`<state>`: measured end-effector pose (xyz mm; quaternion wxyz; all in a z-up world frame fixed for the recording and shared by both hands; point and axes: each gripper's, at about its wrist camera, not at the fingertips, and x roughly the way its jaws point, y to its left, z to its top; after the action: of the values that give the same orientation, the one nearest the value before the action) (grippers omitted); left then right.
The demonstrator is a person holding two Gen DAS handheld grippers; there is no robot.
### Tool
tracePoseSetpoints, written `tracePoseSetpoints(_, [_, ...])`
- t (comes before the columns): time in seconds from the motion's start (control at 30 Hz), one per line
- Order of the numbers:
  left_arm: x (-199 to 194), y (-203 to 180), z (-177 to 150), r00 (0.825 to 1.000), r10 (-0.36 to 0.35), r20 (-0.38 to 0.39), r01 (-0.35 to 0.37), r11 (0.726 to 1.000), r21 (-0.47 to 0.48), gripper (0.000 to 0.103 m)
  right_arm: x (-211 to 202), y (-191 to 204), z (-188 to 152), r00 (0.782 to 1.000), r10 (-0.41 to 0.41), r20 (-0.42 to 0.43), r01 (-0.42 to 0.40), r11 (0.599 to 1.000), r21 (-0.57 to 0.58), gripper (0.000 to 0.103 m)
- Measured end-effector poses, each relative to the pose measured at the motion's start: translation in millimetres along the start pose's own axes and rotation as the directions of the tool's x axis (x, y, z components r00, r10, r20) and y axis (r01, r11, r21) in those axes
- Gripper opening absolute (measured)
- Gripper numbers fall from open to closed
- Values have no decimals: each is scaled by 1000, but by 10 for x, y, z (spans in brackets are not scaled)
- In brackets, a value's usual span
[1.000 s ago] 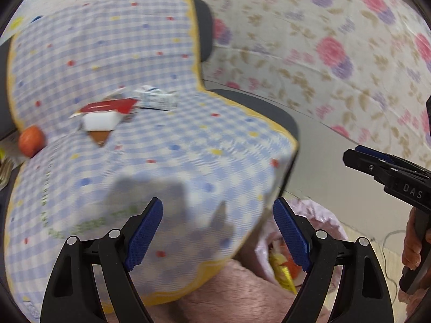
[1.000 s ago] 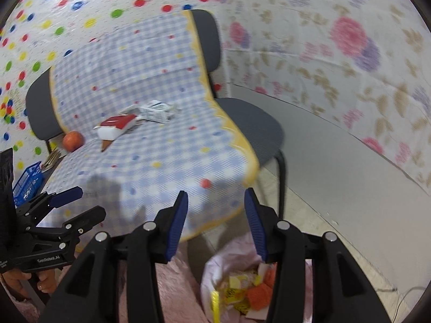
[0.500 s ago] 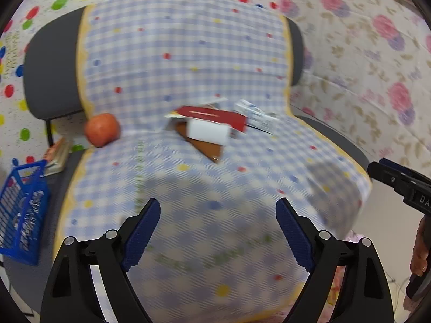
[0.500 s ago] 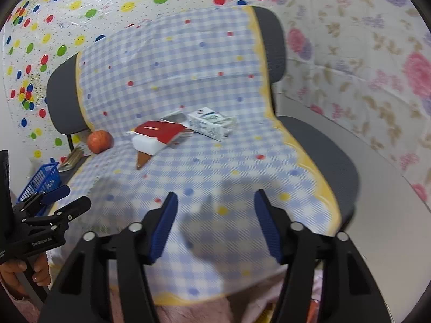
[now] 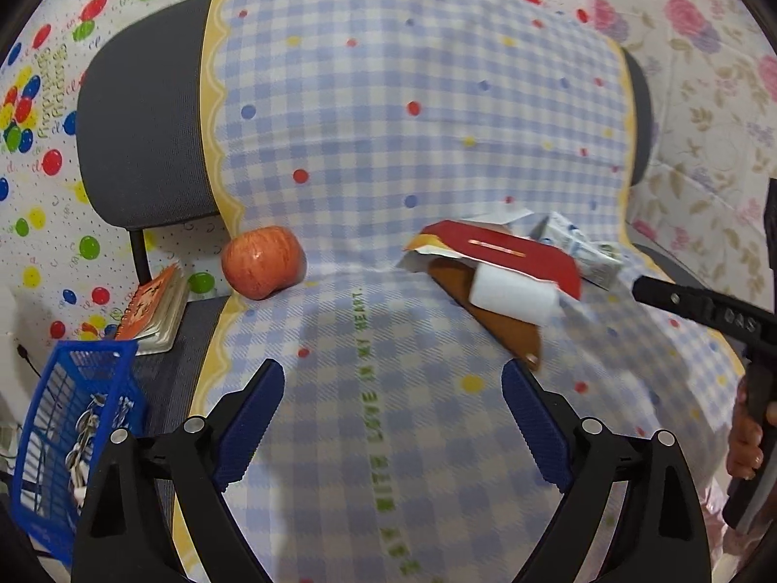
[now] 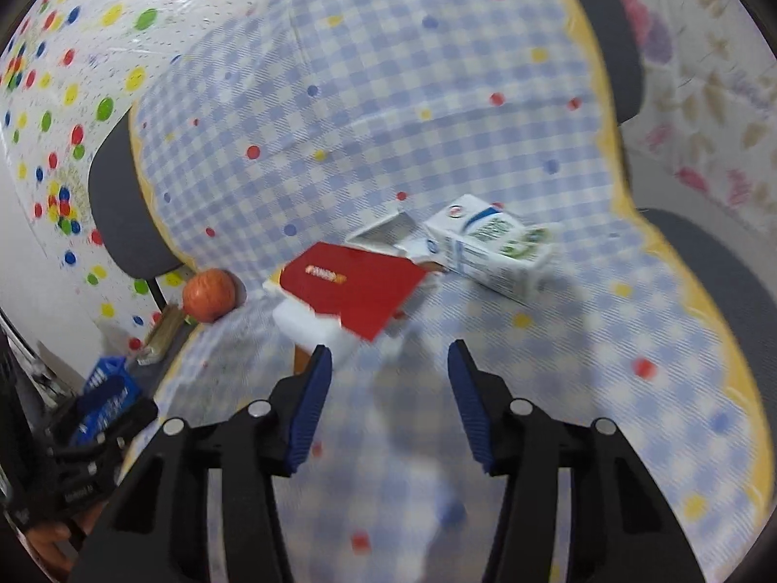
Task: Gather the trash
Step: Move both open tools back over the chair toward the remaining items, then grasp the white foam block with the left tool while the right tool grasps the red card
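A torn red and white carton (image 5: 505,252) (image 6: 354,286) lies on the checked cloth over the chair seat, on top of a white block (image 5: 515,296) (image 6: 311,330) and a brown flat piece (image 5: 505,330). A white milk carton (image 6: 490,248) (image 5: 582,252) lies on its side just right of it. My left gripper (image 5: 393,403) is open and empty, above the seat's front. My right gripper (image 6: 388,374) is open and empty, close in front of the red carton.
An apple (image 5: 262,262) (image 6: 211,294) sits at the left of the seat. A blue basket (image 5: 73,427) and a notebook (image 5: 155,311) lie on the neighbouring chair to the left. Patterned walls stand behind.
Both grippers have swung left from the floor-side trash bag towards the chair seat and come closer to the cartons. The bag is out of view now.
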<state>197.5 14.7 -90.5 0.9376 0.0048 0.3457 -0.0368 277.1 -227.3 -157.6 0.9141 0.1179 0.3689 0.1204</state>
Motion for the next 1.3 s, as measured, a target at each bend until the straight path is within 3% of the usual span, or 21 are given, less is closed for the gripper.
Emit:
tracePoseSetpoints(0.07, [117, 33, 60, 1000, 6, -14, -6, 1000, -11, 90, 231, -39, 122, 998, 50, -29, -49, 998, 39, 52])
tracePoseSetpoints(0.13, [207, 51, 101, 1000, 6, -26, -7, 1000, -18, 90, 409, -78, 201, 997, 65, -48, -62, 996, 69, 65])
tracePoseSetpoints(0.23, [313, 62, 163, 999, 5, -37, -5, 1000, -22, 90, 653, -164, 283, 993, 84, -79, -73, 989, 129, 67])
tracePoseSetpoints(0.37, [379, 51, 212, 999, -5, -47, 4, 1000, -23, 90, 886, -323, 347, 981, 172, -93, -142, 952, 271, 67])
tracePoseSetpoints(0.4, [388, 48, 216, 999, -9, -51, 7, 1000, -25, 90, 921, -344, 365, 977, 195, -91, -161, 942, 295, 59])
tracePoseSetpoints(0.43, [386, 43, 217, 999, -10, -53, 9, 1000, -27, 90, 938, -355, 380, 975, 202, -94, -165, 938, 304, 43])
tracePoseSetpoints(0.53, [343, 32, 200, 998, -15, -55, 13, 1000, -28, 90, 837, -300, 400, 970, 233, -64, -204, 932, 299, 17])
tracePoseSetpoints(0.63, [274, 26, 175, 999, -11, -53, 10, 1000, -28, 90, 592, -132, 435, 949, 313, -30, -297, 923, 244, 4])
tracePoseSetpoints(0.8, [120, -19, 115, 998, -25, -50, 23, 999, -37, 90, -86, 367, 518, 929, 362, 71, -364, 931, 17, 2])
tracePoseSetpoints(0.87, [36, -81, 67, 999, -32, -41, 31, 999, -22, 90, -394, 516, 511, 930, 344, 125, -339, 939, -63, 2])
tracePoseSetpoints(0.9, [16, -104, 53, 999, -33, -38, 32, 999, -17, 90, -598, 581, 478, 939, 303, 165, -287, 951, -113, 2])
tracePoseSetpoints(0.97, [-23, -178, 17, 999, -42, -33, 42, 999, -2, 90, -891, 655, 357, 957, 170, 237, -128, 975, -181, 2])
tracePoseSetpoints(1.03, [-14, -251, -2, 998, -55, -32, 56, 998, 12, 90, -1098, 617, 213, 953, 38, 299, 27, 977, -212, 2])
tracePoseSetpoints(1.07, [-1, -288, -2, 998, -63, -32, 63, 998, 18, 90, -1144, 603, 159, 949, 7, 314, 64, 974, -217, 2])
tracePoseSetpoints(1.13, [27, -381, 9, 997, -74, -29, 75, 997, 33, 90, -1280, 453, 25, 945, -44, 323, 115, 972, -204, 2])
tracePoseSetpoints(1.3, [217, -652, 120, 995, -98, -27, 101, 990, 104, 91, -1402, 131, -109, 943, -101, 317, 146, 982, -120, 2])
